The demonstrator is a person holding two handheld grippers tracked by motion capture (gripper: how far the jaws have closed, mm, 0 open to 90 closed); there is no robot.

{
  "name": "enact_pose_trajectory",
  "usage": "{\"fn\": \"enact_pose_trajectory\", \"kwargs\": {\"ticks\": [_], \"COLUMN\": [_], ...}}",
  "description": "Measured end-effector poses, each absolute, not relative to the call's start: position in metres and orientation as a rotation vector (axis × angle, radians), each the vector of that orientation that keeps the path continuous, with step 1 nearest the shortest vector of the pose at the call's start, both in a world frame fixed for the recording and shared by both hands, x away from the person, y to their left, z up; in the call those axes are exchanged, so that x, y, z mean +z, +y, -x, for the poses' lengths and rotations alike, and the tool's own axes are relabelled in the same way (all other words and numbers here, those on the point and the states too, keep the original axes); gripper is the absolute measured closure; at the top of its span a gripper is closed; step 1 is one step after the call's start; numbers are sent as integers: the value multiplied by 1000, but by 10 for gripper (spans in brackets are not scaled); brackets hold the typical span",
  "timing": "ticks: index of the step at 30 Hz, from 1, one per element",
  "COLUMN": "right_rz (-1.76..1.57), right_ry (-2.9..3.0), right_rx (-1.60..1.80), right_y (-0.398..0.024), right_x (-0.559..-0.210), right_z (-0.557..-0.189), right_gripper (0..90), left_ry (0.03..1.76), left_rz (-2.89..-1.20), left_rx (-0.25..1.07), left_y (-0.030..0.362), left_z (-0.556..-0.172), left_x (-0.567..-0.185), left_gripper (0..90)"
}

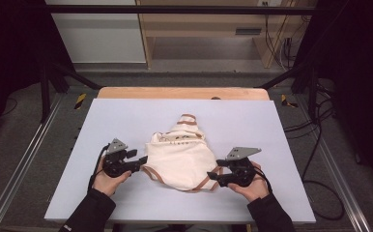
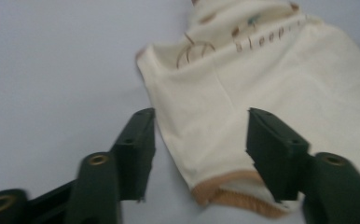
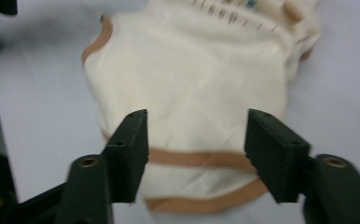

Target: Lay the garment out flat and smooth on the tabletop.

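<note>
A crumpled cream garment (image 1: 182,157) with tan trim and small printed lettering lies on the pale lavender table top (image 1: 126,116), a little in front of its middle. My left gripper (image 1: 140,157) sits at the garment's left edge, held in a hand. In the left gripper view this gripper (image 2: 199,140) is open, with the garment (image 2: 262,79) and its tan hem lying loose between the jaws. My right gripper (image 1: 214,170) is at the garment's lower right edge. It (image 3: 197,140) is open too, its jaws astride the tan-banded cloth (image 3: 192,79) without pressing on it.
The lavender board rests on a wooden table (image 1: 182,93). Metal frame rails (image 1: 20,164) run along both sides, and cables (image 1: 315,159) lie on the floor at the right. A wooden shelf unit (image 1: 208,29) stands behind the table.
</note>
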State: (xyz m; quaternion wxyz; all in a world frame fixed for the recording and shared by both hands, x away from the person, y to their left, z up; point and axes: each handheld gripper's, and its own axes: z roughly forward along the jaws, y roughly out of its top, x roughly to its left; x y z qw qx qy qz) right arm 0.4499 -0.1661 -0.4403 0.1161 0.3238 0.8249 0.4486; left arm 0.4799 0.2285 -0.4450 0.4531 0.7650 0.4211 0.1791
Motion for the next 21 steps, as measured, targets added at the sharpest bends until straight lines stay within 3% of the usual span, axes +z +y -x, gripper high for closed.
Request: {"fn": "enact_pose_trajectory", "kwargs": {"ticks": [3,6,10,17,21], "right_rz": [-980,-1046,-1090,-1191,-1222], "right_ry": [2311,2233,2148,2088,2148], "right_rx": [1374,1422,1424,1403,1389], "right_y": [-167,-164,-157,-147,-140], "right_x": [-439,-441,-446,-455,-467], "right_z": [-465,-488,-513,-549,-556], "right_gripper": [289,265,279,422,437], "left_ry": [1010,996,993,1026,986], "left_rz": [-1871,-1881,-1887,-1884,-1927], "left_rx": [473,488,502,510,495], "left_y": [226,220,210,189,176], "left_z": [-491,-506,-525,-557,-567], "left_x": [-436,-432,-434,-444,-458], "left_gripper": [173,87,92,262,331]}}
